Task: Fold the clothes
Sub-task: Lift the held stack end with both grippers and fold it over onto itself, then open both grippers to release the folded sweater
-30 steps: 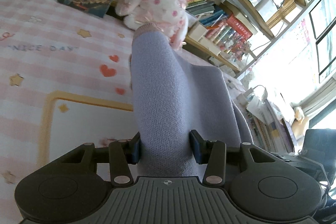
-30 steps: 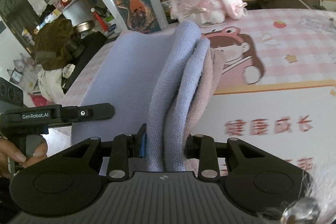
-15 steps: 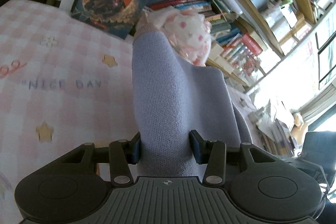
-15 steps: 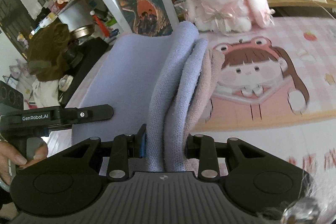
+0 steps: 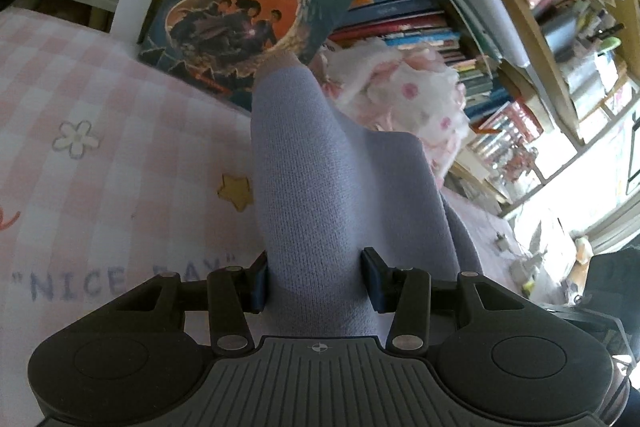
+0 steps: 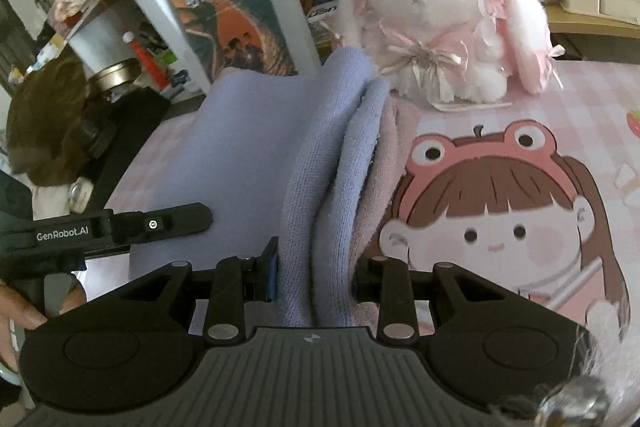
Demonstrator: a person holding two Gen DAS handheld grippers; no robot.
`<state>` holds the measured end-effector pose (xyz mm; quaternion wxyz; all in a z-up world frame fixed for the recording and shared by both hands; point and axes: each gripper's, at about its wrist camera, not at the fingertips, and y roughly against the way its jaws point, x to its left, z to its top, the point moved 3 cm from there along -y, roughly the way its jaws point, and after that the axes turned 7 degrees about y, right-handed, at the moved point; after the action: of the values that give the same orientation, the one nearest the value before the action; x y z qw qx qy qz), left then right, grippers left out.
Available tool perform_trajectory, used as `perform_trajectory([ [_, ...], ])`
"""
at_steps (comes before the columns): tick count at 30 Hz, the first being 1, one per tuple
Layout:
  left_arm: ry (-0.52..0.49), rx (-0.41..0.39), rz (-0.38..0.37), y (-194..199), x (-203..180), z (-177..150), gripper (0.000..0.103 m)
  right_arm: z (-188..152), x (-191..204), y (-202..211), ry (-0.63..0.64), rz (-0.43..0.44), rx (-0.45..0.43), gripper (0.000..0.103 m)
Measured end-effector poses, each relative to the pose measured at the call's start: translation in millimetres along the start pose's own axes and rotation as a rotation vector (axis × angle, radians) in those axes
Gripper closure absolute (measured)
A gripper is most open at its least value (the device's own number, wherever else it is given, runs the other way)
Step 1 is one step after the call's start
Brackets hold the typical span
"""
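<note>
Above the pink checked bedspread [image 5: 120, 131], near its far edge where the plush rabbit [image 6: 444, 23] sits, I hold the lavender knit garment [image 5: 320, 195] lifted. My left gripper [image 5: 316, 279] pinches one thick fold; my right gripper [image 6: 316, 277] clamps several bunched layers, jaws partly closed on them.
</note>
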<state>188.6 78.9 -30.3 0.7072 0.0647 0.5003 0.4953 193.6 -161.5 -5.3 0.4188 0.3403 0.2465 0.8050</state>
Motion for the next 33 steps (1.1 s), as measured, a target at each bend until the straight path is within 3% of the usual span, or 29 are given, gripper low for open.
perform_trajectory([
  [12, 0.079, -0.024, 0.03, -22, 21, 19, 0.062, 12, -26, -32, -0.066, -0.025, -0.001, 0.073],
  [17, 0.09, -0.03, 0.026, -22, 24, 15, 0.062, 8, -38, -33, -0.119, 0.014, -0.036, 0.071],
  [20, 0.086, -0.035, 0.034, -21, 22, 13, 0.062, 9, -38, -35, -0.106, -0.009, -0.038, 0.065],
  [25, 0.083, -0.044, 0.04, -14, 22, 9, 0.061, 10, -35, -31, -0.059, -0.089, -0.049, 0.04],
  [33, 0.066, -0.091, 0.043, 14, 23, 2, 0.061, 3, -35, 5, -0.032, -0.141, -0.12, 0.037],
])
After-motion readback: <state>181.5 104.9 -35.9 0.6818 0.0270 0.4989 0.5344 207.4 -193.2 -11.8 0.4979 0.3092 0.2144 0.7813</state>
